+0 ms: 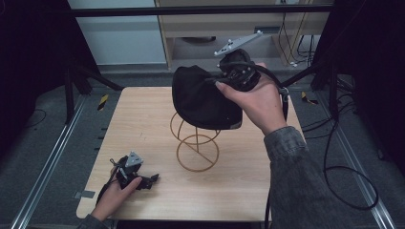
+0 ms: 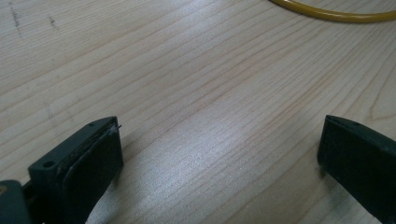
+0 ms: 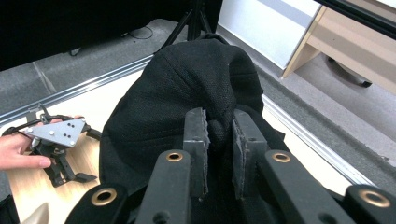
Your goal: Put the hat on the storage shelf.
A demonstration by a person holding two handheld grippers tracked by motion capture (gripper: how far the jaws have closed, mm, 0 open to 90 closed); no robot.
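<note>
The black cap [image 1: 203, 98] covers the top of the yellow wire stand [image 1: 196, 143], so the stand's upper end is hidden; in the high view I see just its lower loops and round base ring on the wooden table [image 1: 143, 119]. Whether the cap rests on the stand or hangs just above it, I cannot tell. The right gripper [image 3: 219, 135] is clamped on a fold of the cap's fabric, the bunched cloth pinched between its two jaws in the right gripper view. In the high view the right hand [image 1: 258, 102] wraps that gripper, hiding most of it, and the cap's far side merges with the dark tool.

The left gripper [image 1: 152, 180] lies low at the near left part of the table, held by the left hand [image 1: 114, 193]. Its jaws stand wide apart with nothing but bare wood between them, and in the left gripper view both are cut off by the frame's bottom edge. A short arc of the stand's base ring shows at the top of that view, well apart from the jaws.

The table's left half and near edge lie bare. Beyond the table's far edge stand a dark floor, cables and pale cabinets.
</note>
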